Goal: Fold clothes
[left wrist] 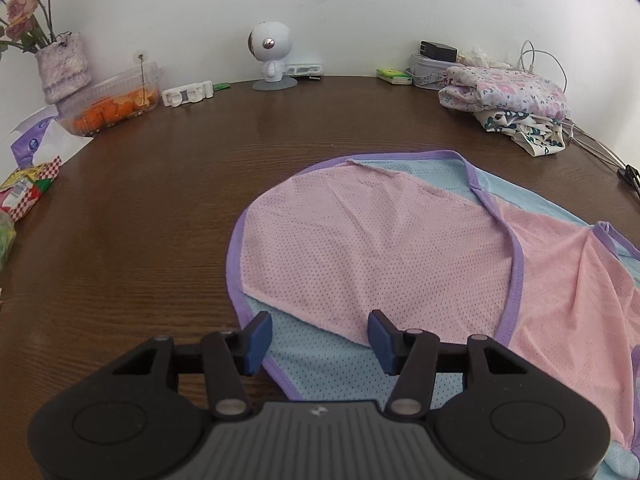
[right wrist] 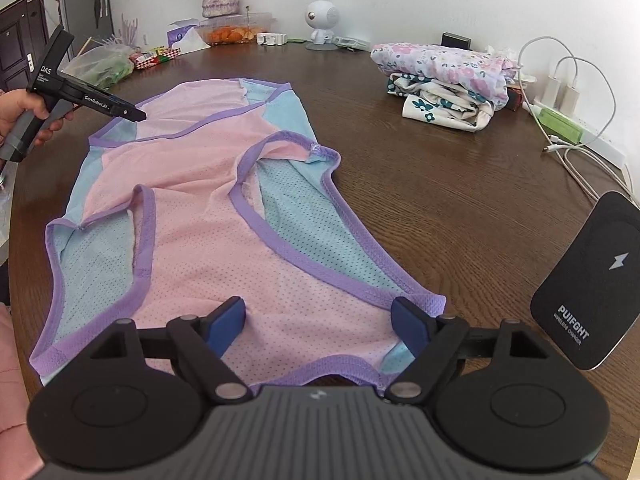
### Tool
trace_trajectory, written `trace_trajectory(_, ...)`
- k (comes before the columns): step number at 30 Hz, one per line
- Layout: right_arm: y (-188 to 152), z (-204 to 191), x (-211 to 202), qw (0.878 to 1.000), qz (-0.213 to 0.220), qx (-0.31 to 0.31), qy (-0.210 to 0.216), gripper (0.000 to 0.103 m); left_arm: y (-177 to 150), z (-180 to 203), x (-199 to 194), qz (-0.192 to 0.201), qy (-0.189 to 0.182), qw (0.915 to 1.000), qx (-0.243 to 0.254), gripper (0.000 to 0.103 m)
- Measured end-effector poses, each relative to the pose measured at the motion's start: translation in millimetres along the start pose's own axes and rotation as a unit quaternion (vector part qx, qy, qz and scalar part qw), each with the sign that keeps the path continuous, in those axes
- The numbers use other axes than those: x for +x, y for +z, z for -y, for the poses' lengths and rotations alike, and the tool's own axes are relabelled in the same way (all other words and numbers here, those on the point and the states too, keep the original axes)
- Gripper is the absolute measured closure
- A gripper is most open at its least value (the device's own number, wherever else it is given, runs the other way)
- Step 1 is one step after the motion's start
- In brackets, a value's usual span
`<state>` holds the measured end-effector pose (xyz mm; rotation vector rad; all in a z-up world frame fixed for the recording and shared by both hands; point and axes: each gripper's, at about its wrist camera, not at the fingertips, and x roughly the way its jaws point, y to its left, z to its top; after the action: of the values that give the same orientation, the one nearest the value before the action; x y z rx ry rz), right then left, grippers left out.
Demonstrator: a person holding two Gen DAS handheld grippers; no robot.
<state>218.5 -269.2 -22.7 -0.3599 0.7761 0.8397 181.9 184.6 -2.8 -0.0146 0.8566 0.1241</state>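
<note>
A pink, blue and purple mesh top point(right wrist: 224, 216) is spread lengthwise on the brown wooden table point(right wrist: 440, 200), largely flat, with its far end already turned over so that a pink panel point(left wrist: 360, 240) lies across the blue. At the far right, 2 garments are seen stacked in a folded pile point(right wrist: 444, 76), a floral one over a white one with teal flowers. By this showing, some of the folding is judged done, while the mesh top is only partly folded and its remaining folds are left.

The left gripper point(left wrist: 318, 338) is held wide apart over the top's near edge, with nothing gripped. The right gripper point(right wrist: 318, 322) is likewise spread wide above the opposite end, empty.

The table is backed by a white wall; along it are ranged a vase of dried roses point(left wrist: 60, 64), a plastic box of orange pieces point(left wrist: 116, 108), a small white figurine point(left wrist: 272, 56), chargers and cables point(right wrist: 560, 92). A black wireless charger point(right wrist: 592, 280) stands at the right.
</note>
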Motion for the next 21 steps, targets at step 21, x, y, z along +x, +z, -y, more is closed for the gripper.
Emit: trace_trajectory(21,-40,-81,-31,0.997,0.060,0.047,0.002,0.032,20,18,22,0.023,-0.004,0.9981,0.056,0.050)
